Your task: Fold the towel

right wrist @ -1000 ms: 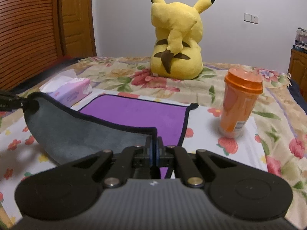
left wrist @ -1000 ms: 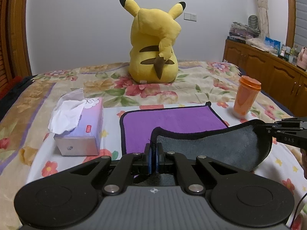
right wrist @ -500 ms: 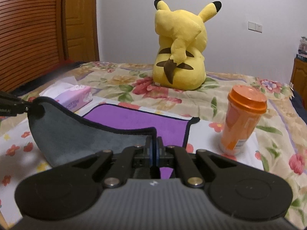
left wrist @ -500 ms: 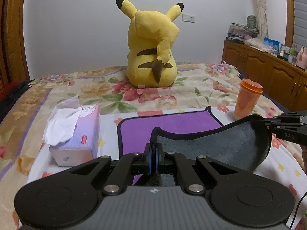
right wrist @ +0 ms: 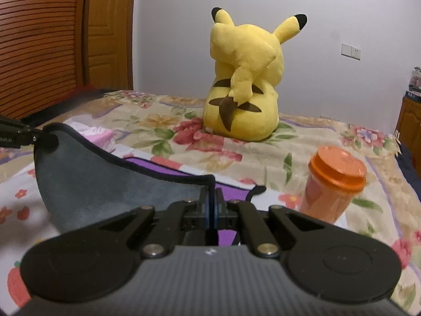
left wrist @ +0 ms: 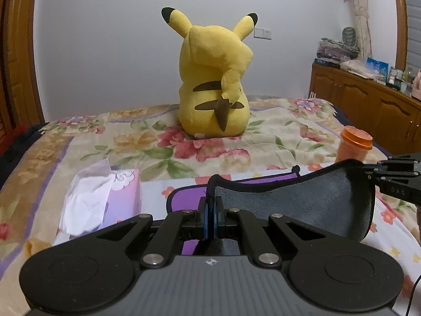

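A towel, purple on top and grey beneath with black piping, lies on the bed; its near edge is lifted so the grey underside (left wrist: 302,205) (right wrist: 105,184) faces me. My left gripper (left wrist: 210,205) is shut on the towel's near left corner. My right gripper (right wrist: 211,197) is shut on the near right corner. Each gripper shows in the other's view, the right gripper (left wrist: 368,171) at the right edge and the left gripper (right wrist: 39,133) at the left edge. The purple face (left wrist: 184,197) (right wrist: 163,168) lies flat beyond the raised edge.
A big yellow plush toy (left wrist: 213,87) (right wrist: 244,84) sits on the floral bedspread behind the towel. A tissue box (left wrist: 105,200) lies left of it, an orange lidded cup (left wrist: 352,144) (right wrist: 331,184) right. A wooden cabinet (left wrist: 368,110) stands far right, a slatted wooden door (right wrist: 39,39) left.
Both grippers have carried the lifted edge forward and a little up over the towel. Less of the purple face shows, and the plush toy looks nearer.
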Available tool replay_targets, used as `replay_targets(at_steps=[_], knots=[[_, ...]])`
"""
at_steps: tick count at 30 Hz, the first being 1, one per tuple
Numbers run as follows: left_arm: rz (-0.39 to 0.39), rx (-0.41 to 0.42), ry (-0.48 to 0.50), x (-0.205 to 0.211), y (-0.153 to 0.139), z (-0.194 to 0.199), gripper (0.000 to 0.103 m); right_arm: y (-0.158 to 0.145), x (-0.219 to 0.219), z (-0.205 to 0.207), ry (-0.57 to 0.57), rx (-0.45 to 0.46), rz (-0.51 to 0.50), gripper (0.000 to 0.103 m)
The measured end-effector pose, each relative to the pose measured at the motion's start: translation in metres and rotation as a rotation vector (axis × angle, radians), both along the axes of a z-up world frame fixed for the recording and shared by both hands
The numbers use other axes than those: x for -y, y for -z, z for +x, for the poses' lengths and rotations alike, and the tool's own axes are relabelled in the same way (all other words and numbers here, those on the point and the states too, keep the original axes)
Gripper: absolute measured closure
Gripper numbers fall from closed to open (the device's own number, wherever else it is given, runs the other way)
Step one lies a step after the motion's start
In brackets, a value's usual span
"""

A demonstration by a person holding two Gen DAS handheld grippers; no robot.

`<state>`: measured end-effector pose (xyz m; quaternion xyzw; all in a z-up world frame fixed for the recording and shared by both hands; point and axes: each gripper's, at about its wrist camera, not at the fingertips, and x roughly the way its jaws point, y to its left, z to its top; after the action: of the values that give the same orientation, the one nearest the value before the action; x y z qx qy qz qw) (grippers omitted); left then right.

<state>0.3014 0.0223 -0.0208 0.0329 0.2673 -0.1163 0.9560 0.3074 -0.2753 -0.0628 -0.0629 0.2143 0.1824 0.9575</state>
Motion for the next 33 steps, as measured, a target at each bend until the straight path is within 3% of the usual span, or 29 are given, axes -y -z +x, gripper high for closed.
replay_targets(at_steps=[16,33], knots=[[0.026,0.033,-0.027,0.005,-0.003,0.065,0.096,0.003,-0.008,0.055,0.025,0.05,-0.064,0.099],[0.023,-0.072,-0.089,-0.001,0.056,0.135,0.096,0.053,-0.015,0.105,0.042,0.015,-0.081,0.099]])
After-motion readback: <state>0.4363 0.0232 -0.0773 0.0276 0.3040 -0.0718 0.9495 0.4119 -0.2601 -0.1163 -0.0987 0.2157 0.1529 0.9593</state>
